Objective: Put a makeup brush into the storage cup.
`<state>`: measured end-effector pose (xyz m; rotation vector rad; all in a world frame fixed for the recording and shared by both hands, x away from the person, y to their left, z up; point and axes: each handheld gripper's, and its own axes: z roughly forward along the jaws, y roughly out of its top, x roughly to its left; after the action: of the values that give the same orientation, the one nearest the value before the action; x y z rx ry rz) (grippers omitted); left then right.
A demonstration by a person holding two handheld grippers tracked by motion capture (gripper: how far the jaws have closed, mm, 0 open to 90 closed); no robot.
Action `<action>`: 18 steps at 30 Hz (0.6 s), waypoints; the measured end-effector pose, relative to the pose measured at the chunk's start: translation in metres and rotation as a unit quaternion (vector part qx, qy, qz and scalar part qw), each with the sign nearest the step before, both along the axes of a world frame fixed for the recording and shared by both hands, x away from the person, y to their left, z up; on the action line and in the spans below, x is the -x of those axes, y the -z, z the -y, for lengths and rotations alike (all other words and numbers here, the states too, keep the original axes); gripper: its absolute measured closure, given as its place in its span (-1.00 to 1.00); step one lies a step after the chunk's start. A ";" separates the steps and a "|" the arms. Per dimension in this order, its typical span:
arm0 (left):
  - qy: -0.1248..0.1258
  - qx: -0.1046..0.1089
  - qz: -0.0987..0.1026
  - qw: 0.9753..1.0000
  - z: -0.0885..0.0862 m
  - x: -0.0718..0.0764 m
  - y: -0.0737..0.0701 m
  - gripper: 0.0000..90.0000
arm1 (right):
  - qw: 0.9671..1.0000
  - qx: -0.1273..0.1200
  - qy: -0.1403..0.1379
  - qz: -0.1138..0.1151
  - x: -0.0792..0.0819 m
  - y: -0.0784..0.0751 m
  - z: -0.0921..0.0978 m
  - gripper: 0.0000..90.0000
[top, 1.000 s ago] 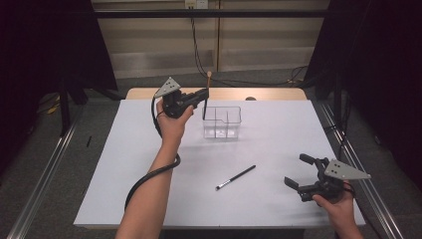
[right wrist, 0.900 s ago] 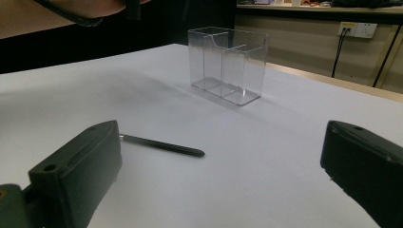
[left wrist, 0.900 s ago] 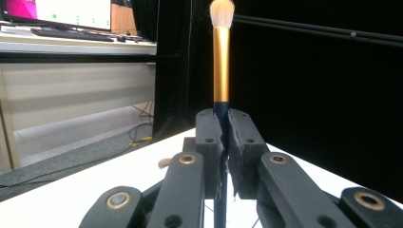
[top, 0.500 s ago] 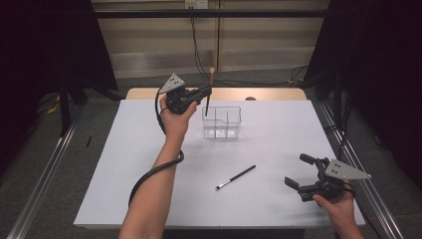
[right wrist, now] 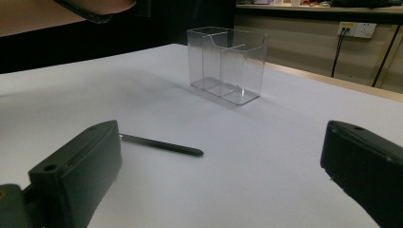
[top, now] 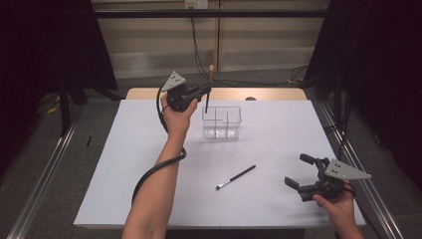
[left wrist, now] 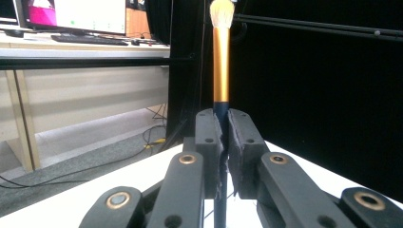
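A makeup brush with a dark lower handle, a gold ferrule and a pale tuft of bristles (left wrist: 221,61) stands upright, tuft uppermost, clamped by its dark handle between the closed jaws of the left gripper (left wrist: 222,142). In the high view the left gripper (top: 203,92) holds this brush (top: 208,94) above the far left corner of a clear plastic organiser box with inner dividers (top: 222,122), the brush's lower end hanging at about the level of the box's rim; whether it has entered a compartment cannot be told. The box stands on the far middle of a white sheet covering the table (top: 124,159), and its compartments look empty.

Nearer the person, a second, slim black brush with a pale tip (top: 236,178) lies flat on the sheet, well apart from the box. In the right gripper view this black brush (right wrist: 161,144) lies just beyond the left jaw, with the clear box (right wrist: 227,64) farther off. The right gripper (top: 304,174) sits low at the near right of the sheet, its jaws spread wide with nothing between them.
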<state>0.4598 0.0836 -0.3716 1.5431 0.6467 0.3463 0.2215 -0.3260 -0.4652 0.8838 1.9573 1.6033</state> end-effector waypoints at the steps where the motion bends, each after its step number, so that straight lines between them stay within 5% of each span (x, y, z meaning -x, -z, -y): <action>1: 0.000 0.000 0.000 1.000 0.000 0.000 0.000 0.86 | 1.000 0.001 0.001 0.000 0.000 0.000 0.000 -1.00; 18: -0.003 -0.007 0.004 1.000 0.005 -0.005 0.001 0.86 | 1.000 0.000 0.001 0.000 0.000 0.000 0.001 -1.00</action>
<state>0.4647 0.0785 -0.3731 1.5529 0.6439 0.3619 0.2213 -0.3265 -0.4648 0.8841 1.9558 1.6024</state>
